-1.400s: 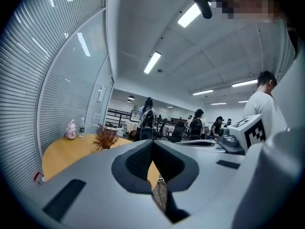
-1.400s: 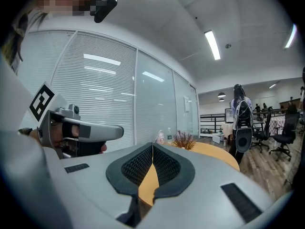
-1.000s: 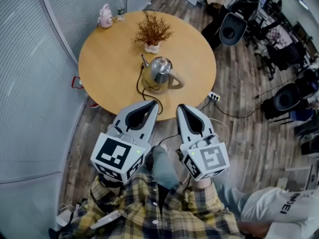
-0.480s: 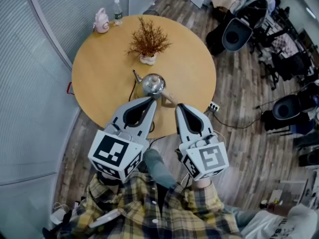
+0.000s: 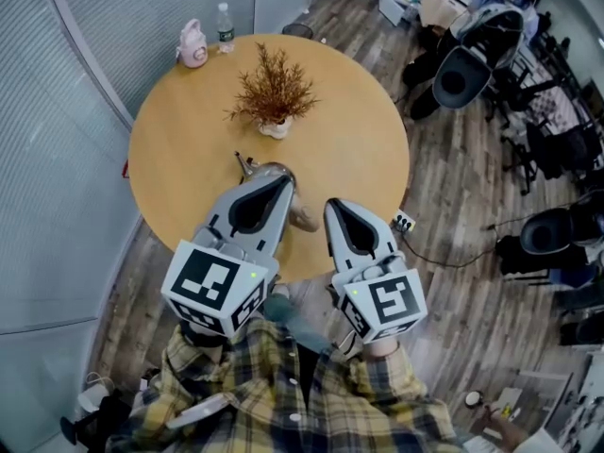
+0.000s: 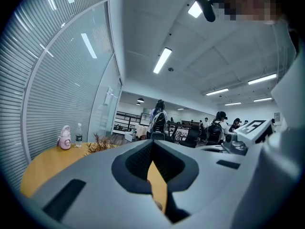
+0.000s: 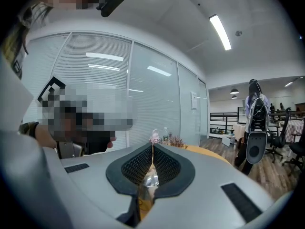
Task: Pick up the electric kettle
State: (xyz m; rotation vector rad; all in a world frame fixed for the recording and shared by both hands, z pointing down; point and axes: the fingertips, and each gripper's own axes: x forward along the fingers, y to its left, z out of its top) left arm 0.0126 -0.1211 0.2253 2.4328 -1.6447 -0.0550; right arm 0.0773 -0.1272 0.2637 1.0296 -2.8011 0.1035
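Observation:
The steel electric kettle (image 5: 267, 171) stands on the round wooden table (image 5: 179, 149) near its front edge. It is mostly hidden behind the tip of my left gripper (image 5: 287, 181); its spout and a bit of handle (image 5: 303, 218) show. My right gripper (image 5: 331, 204) hovers beside it at the table's edge. Both grippers are shut and hold nothing. In the right gripper view the shiny kettle (image 7: 148, 177) shows through the slit below the closed tips (image 7: 152, 145). In the left gripper view only tabletop shows below the closed tips (image 6: 152, 141).
A dried plant in a white pot (image 5: 274, 92) stands behind the kettle. A pink bottle (image 5: 193, 44) and a water bottle (image 5: 225, 26) sit at the far edge. A power strip (image 5: 403, 222) lies on the floor; office chairs (image 5: 472, 64) stand right, a glass wall (image 5: 57, 159) left.
Both grippers have moved forward over the table's front edge. The kettle, plainly visible before, now sits mostly behind the left gripper's tip. Both jaws stay shut.

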